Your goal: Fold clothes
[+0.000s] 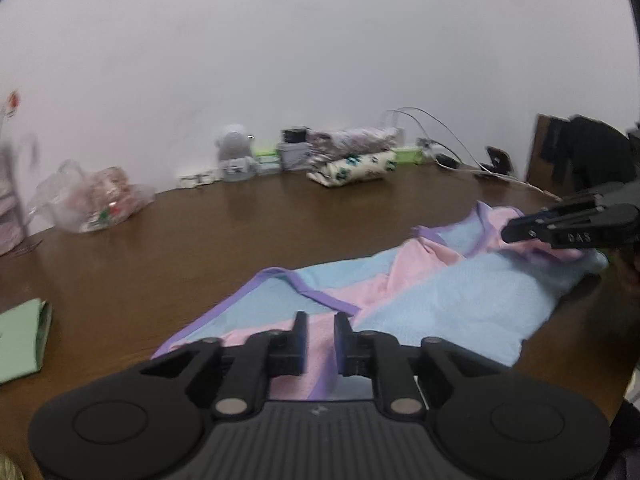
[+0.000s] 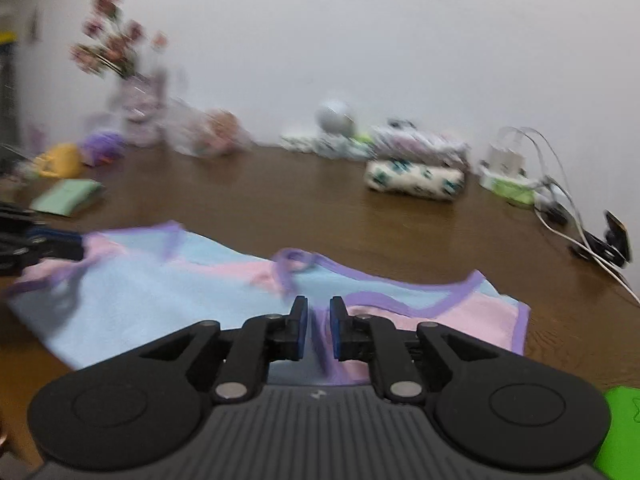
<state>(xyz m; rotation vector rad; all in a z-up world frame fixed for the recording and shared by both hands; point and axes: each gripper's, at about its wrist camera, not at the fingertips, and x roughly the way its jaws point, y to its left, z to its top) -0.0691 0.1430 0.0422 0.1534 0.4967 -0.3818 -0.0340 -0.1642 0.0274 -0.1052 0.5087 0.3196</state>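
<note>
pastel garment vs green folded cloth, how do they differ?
The garment is pink and blue with purple trim; the green cloth is one plain colour. The garment lies spread and rumpled mid-table; the green cloth is folded compact near the edge. The garment looks far larger. Both rest on the brown table.

Blurred flowers [image 2: 116,46]; green cloth [image 1: 20,340] cut off at edge.

one garment [image 1: 440,292], two tongs [image 1: 320,334], two folded bundles [image 1: 352,170]
</note>
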